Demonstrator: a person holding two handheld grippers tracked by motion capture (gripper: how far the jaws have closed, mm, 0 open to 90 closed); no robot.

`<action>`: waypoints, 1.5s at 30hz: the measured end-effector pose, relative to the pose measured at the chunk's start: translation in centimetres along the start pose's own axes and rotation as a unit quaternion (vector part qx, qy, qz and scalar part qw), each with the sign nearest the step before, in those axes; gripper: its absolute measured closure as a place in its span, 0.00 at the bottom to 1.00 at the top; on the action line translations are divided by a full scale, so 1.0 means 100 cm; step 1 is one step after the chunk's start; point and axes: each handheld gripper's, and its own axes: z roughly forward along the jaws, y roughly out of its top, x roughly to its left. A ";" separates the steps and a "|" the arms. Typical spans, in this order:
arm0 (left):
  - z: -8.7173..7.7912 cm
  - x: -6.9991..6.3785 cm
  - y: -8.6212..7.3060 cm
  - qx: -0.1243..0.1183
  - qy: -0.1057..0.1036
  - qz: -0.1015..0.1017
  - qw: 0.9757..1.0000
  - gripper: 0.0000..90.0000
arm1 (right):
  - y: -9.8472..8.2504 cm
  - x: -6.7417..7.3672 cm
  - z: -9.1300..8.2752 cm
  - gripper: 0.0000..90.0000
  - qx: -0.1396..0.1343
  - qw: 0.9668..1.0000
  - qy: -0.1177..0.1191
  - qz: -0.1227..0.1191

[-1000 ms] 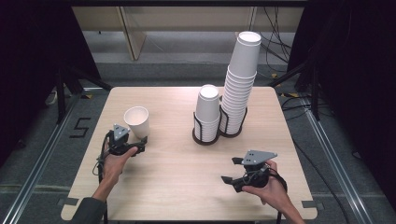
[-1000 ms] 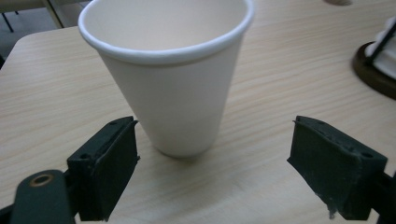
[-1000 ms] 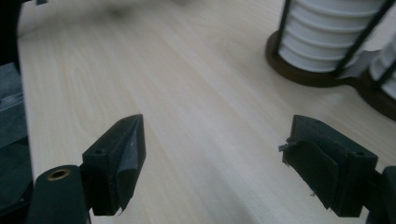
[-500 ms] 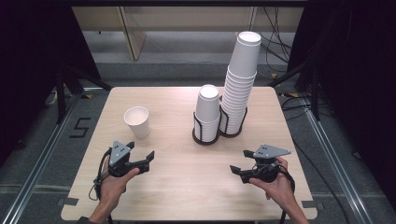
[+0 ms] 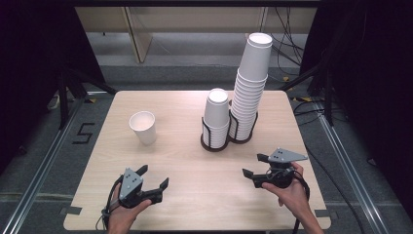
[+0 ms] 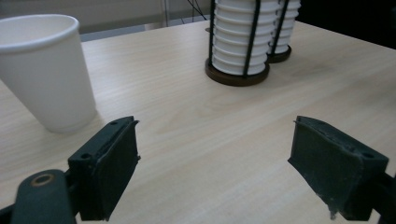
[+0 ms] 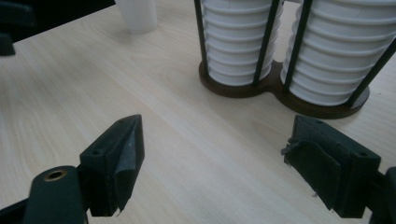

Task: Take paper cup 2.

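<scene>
Standing upright at centre left of the high view, 1 white paper cup [image 5: 143, 127] sits alone on the pale wooden table [image 5: 190, 165]. Left gripper [image 5: 153, 179], lower left, and right gripper [image 5: 255, 165], lower right, both gape released, empty.

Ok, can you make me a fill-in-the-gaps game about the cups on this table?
1. The single paper cup stands on the table with its opening facing ____.
2. The cup holder carries ____ stacks of cups.
3. In the high view, the taller stack is the one on the ____.
4. Between its fingers, the left gripper holds ____.

Missing words: up; two; right; nothing
</scene>
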 end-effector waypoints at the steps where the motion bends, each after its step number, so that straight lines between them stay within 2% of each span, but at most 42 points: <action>1: 0.000 -0.002 -0.003 0.000 -0.010 0.002 1.000 0.16 | 0.001 0.001 -0.001 0.21 -0.002 1.000 0.000 0.012; 2: 0.001 -0.004 -0.006 -0.001 -0.021 0.002 1.000 0.16 | 0.003 -0.001 -0.002 0.21 -0.007 1.000 -0.011 0.003; 3: 0.000 -0.005 -0.007 0.005 -0.024 0.003 1.000 0.16 | 0.005 -0.001 -0.002 0.21 -0.010 1.000 -0.005 0.014; 4: 0.001 -0.006 -0.009 0.004 -0.034 0.003 0.999 0.16 | 0.007 -0.004 -0.004 0.21 -0.012 1.000 -0.013 -0.002; 6: 0.001 -0.009 -0.011 -0.002 -0.038 0.005 0.999 0.16 | 0.012 -0.006 -0.007 0.20 -0.019 1.000 -0.012 0.007; 8: 0.000 -0.010 -0.012 -0.001 -0.041 0.007 0.999 0.16 | 0.020 -0.009 -0.011 0.20 -0.030 0.999 -0.018 0.006; 10: 0.001 -0.012 -0.013 -0.002 -0.045 0.010 0.999 0.16 | 0.030 -0.015 -0.016 0.19 -0.033 0.999 -0.034 -0.018; 11: 0.002 -0.013 -0.014 -0.003 -0.051 0.011 0.999 0.16 | 0.035 -0.016 -0.019 0.19 -0.034 0.999 -0.036 -0.009; 12: 0.002 -0.013 -0.014 -0.004 -0.053 0.015 0.998 0.16 | 0.040 -0.019 -0.021 0.19 -0.046 0.998 -0.042 -0.015; 13: 0.002 -0.013 -0.014 -0.007 -0.058 0.015 0.998 0.16 | 0.045 -0.020 -0.023 0.19 -0.050 0.998 -0.045 -0.005; 14: 0.003 -0.014 -0.014 -0.009 -0.059 0.015 0.998 0.16 | 0.050 -0.024 -0.024 0.18 -0.059 0.997 -0.051 -0.014; 15: 0.003 -0.014 -0.014 -0.009 -0.062 0.014 0.998 0.16 | 0.056 -0.027 -0.025 0.18 -0.067 0.997 -0.046 -0.011; 22: 0.003 -0.014 -0.015 -0.015 -0.059 0.024 0.998 0.16 | 0.098 -0.047 -0.027 0.19 -0.092 0.993 -0.074 -0.003; 25: 0.004 -0.014 -0.015 -0.014 -0.062 0.026 0.998 0.16 | 0.113 -0.055 -0.027 0.19 -0.100 0.993 -0.065 0.024; 26: 0.003 -0.014 -0.015 -0.004 -0.058 0.028 0.998 0.16 | 0.119 -0.057 -0.027 0.18 -0.106 0.992 -0.061 0.030; 29: 0.005 -0.014 -0.016 -0.005 -0.061 0.024 0.998 0.16 | 0.136 -0.061 -0.029 0.18 -0.118 0.990 -0.078 0.032; 30: 0.005 -0.014 -0.016 -0.002 -0.061 0.021 0.998 0.16 | 0.142 -0.063 -0.031 0.18 -0.122 0.989 -0.079 0.019; 33: 0.006 -0.015 -0.016 -0.005 -0.065 0.020 0.998 0.16 | 0.159 -0.065 -0.033 0.18 -0.122 0.988 -0.086 0.025; 38: 0.005 -0.017 -0.016 -0.005 -0.070 0.025 0.997 0.16 | 0.183 -0.070 -0.031 0.18 -0.133 0.987 -0.084 0.025; 40: 0.006 -0.017 -0.017 -0.010 -0.074 0.022 0.997 0.16 | 0.191 -0.072 -0.030 0.17 -0.135 0.986 -0.090 0.027; 43: 0.005 -0.017 -0.017 -0.003 -0.066 0.023 0.998 0.16 | 0.205 -0.075 -0.027 0.17 -0.140 0.986 -0.086 0.032; 45: 0.006 -0.016 -0.018 -0.008 -0.069 0.020 0.997 0.16 | 0.211 -0.076 -0.025 0.17 -0.144 0.986 -0.085 0.029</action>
